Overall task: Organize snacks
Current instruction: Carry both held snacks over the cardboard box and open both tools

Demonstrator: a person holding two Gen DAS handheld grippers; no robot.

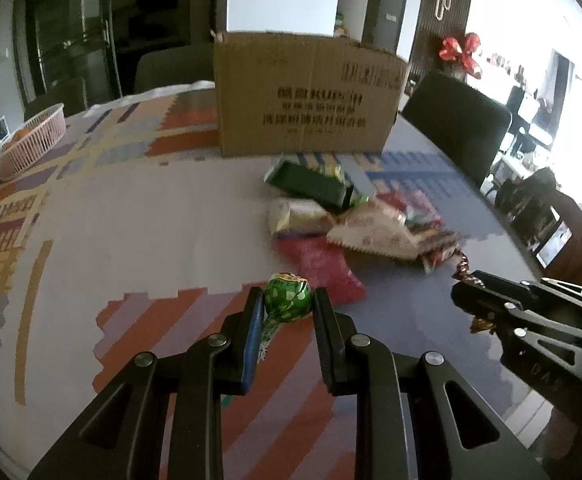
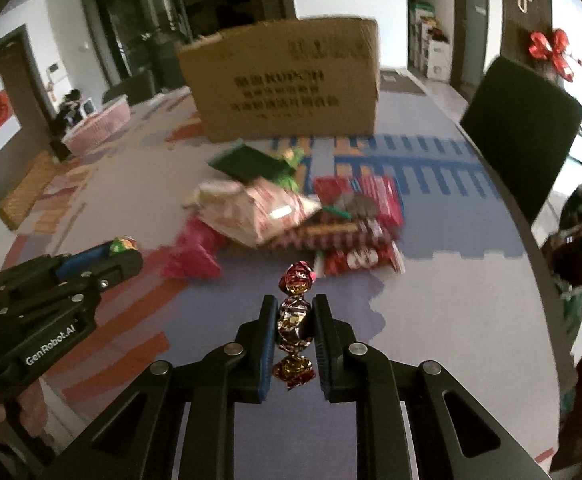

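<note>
snacks (image 2: 291, 216) are mostly lying in a pile by the cardboard box (image 1: 307, 96). left gripper (image 1: 287, 304) is squeezing a green lollipop (image 1: 288, 295); right gripper (image 2: 295, 312) is squeezing a foil candy (image 2: 295, 320).

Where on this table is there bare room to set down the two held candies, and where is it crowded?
Free: the wide tablecloth between the pink basket and the snack pile, left of the cardboard box; also the strip between the pile and the right gripper. Crowded: the heaped packets directly before the box.
</note>
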